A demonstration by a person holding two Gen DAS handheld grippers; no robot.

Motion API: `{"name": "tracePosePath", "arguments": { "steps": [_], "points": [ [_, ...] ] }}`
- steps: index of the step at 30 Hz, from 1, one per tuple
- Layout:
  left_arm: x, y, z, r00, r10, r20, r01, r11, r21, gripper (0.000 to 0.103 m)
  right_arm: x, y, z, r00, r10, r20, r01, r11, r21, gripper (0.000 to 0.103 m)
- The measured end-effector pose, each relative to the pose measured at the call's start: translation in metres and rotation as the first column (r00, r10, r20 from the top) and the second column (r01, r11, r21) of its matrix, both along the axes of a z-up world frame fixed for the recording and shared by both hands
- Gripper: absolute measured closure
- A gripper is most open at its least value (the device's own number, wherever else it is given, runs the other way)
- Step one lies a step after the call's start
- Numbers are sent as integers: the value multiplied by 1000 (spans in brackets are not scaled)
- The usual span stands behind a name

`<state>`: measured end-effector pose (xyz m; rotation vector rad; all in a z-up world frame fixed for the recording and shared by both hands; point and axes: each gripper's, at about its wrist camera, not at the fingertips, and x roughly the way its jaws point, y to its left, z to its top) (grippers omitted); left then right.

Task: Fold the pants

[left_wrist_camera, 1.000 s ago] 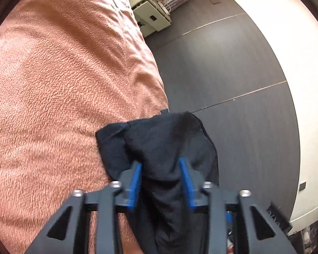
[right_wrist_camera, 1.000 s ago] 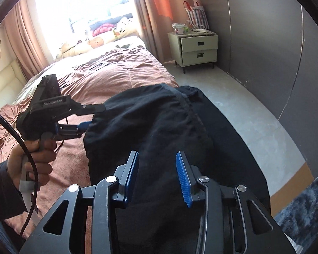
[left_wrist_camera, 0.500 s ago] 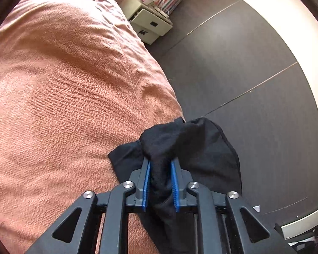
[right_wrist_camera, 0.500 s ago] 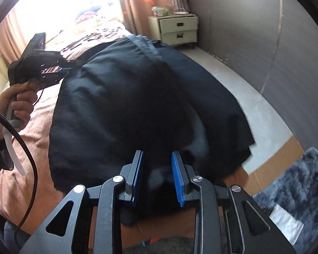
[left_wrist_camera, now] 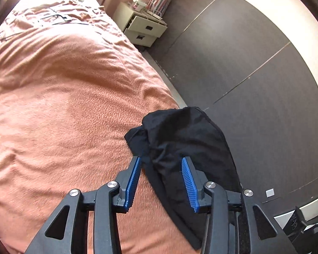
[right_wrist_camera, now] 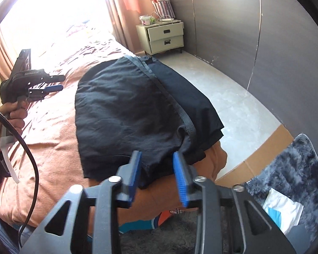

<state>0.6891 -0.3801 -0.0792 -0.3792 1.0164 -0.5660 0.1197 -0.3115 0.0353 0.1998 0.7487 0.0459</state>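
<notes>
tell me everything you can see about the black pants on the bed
The black pants look like thin, matte woven cloth, lightly wrinkled. They lie folded in layers at the corner of the bed's pink cover, one side hanging over the edge toward the floor. A seam band runs diagonally across the top. Both the left hand-held gripper and the right hand-held gripper have just opened; neither grips the cloth.

Half a second ago both grippers pinched the black pants (right_wrist_camera: pixel 137 110). The left gripper (left_wrist_camera: pixel 161 160) and right gripper (right_wrist_camera: pixel 156 156) have just been opening, their fingers (left_wrist_camera: pixel 135 177) now clear of the cloth, and the pants lie folded on the bed (left_wrist_camera: pixel 63 110), the left gripper drawn back toward 9 o'clock in the right wrist view.
</notes>
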Motion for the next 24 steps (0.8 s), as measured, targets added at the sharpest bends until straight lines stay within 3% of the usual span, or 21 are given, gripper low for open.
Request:
{"name": "tracePosePath", "arguments": {
  "steps": [5, 7, 9, 12, 24],
  "points": [
    [-30, 14, 31, 997, -24, 72, 22, 999, 31, 26, -23, 14, 25, 999, -22, 48, 22, 1000, -1, 22],
    [-44, 19, 44, 994, -24, 107, 17, 998, 64, 15, -35, 18, 35, 998, -44, 53, 44, 999, -11, 19],
    [-57, 25, 56, 991, -31, 128, 22, 997, 73, 10, -47, 23, 44, 997, -47, 63, 47, 999, -12, 17],
    [-77, 35, 73, 987, -49, 153, 36, 996, 84, 0, -63, 32, 54, 995, -65, 81, 67, 997, -26, 2],
    [-161, 85, 128, 961, -105, 257, 71, 988, 138, 0, -123, 73, 89, 988, -81, 128, 85, 996, -20, 0]
  ]
}}
